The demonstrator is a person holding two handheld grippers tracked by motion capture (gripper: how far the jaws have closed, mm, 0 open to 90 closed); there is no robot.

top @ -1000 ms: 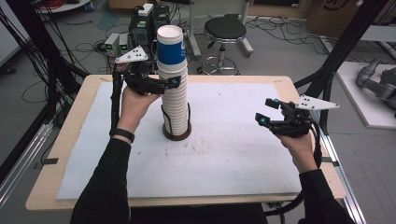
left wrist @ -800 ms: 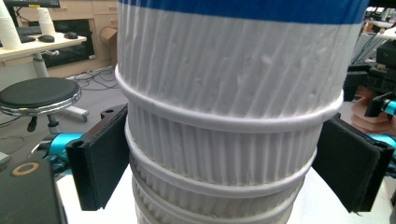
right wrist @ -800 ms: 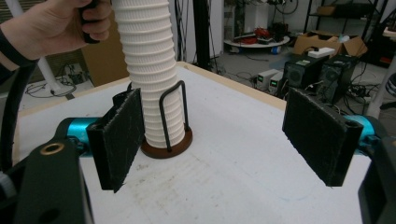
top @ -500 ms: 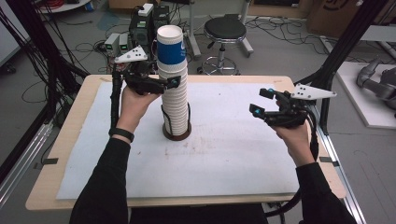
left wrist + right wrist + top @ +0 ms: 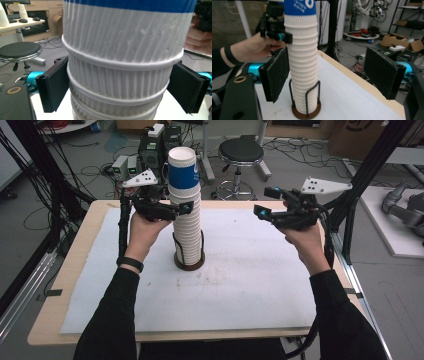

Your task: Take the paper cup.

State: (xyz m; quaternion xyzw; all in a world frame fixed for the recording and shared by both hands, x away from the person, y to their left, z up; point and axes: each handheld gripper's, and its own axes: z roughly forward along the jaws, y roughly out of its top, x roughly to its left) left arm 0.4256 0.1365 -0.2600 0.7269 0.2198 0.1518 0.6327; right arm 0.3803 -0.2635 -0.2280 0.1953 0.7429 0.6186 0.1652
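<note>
My right tongs (image 5: 261, 206) have risen off the desk (image 5: 250, 285), spread and empty. Left tongs (image 5: 186, 210) pinch the cup stack (image 5: 186, 215) high up, standing in its wire holder (image 5: 189, 262). Best: steady below, lift top cup straight.

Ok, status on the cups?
Left tongs astride cup stack near top, contact unclear. Right tongs open, off to the side. Stack in holder. Nothing between.
</note>
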